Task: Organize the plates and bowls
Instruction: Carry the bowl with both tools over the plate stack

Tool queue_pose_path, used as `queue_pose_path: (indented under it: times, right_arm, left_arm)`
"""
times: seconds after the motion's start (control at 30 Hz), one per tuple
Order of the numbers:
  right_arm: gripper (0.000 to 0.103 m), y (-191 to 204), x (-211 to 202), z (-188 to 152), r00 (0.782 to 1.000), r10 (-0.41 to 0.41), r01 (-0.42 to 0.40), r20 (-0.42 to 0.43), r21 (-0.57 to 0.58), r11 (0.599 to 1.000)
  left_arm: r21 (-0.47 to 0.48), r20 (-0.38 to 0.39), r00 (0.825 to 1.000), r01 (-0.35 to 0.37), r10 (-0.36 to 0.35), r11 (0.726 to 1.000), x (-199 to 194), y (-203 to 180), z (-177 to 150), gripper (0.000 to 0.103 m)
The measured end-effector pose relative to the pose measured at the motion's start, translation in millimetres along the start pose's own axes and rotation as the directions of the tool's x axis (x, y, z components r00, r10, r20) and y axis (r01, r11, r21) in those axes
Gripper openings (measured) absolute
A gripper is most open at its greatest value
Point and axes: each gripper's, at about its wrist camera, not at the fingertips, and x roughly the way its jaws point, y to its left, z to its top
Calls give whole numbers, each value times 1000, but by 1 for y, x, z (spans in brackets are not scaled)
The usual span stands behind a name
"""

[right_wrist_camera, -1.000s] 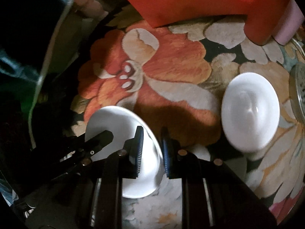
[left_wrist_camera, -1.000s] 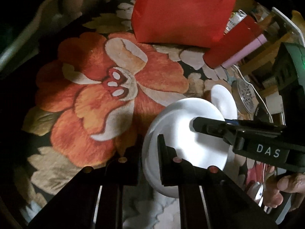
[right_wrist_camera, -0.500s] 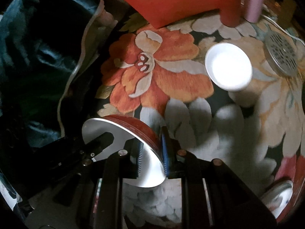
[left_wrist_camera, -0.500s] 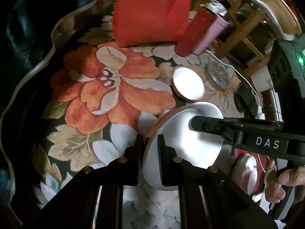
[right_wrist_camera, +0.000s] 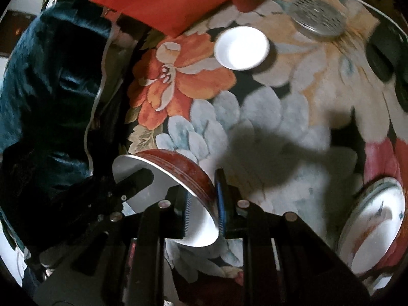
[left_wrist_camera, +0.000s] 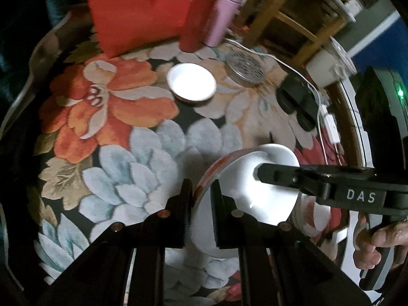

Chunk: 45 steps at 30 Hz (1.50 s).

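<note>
Claws of both hands pinch opposite rims of one red-sided, white-lined ceramic bowl [left_wrist_camera: 244,193]: the left claw [left_wrist_camera: 201,199] is narrowed onto the near rim, the right claw [right_wrist_camera: 202,204] clamps the far wall, so the bowl hangs tilted above the flower-patterned table [left_wrist_camera: 132,158]. A second ago it sat low over the orange flower; since then it has been lifted and carried across toward the pale blue petals. Beyond it, a small white round saucer [left_wrist_camera: 191,81] rests alone near the red paper bag [left_wrist_camera: 137,10], and a painted red-rimmed bowl [right_wrist_camera: 374,224] lies at the table's right edge, probably the stacking spot.
</note>
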Motion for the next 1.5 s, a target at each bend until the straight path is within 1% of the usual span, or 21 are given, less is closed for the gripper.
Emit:
queue_pose_path:
  times: [0.13,0.37,0.6,0.83,1.03,1.2,1.33,1.5]
  right_arm:
    - [18,-25,-15,-15,1000,-5,5,10,32,999]
    - [18,-79,-44,-36,999,-7,1,41,120,993]
    - [19,-134,-72,-66,997,-14,0,73,192,981]
    - [19,-182,-90,-95,995,-51,27,85,272,962]
    - [19,-223,-96,-117,993,-82,50,80,342,938]
    - [19,-248,-101,-131,991,-119,85,68,377,922]
    - [19,-264,-99,-139,988,-145,112,53,399,910]
    - [18,-279,-94,-146,988,-153,125,36,416,901]
  left_arm:
    - [60,-27,1000,12,-10,998,13,-32,-5,13]
    - [140,-64,997,48,-40,989,36,-89,-8,13]
    - [227,-108,991,99,-76,969,60,-149,-14,13]
    - [275,-171,980,151,-106,950,93,-202,-31,13]
    - [293,-217,968,190,-128,937,117,-236,-46,13]
    - [314,-245,959,217,-143,924,136,-263,-55,13]
    - [345,-267,954,228,-137,910,147,-282,-63,13]
    - [399,-274,956,212,-104,892,158,-294,-73,13]
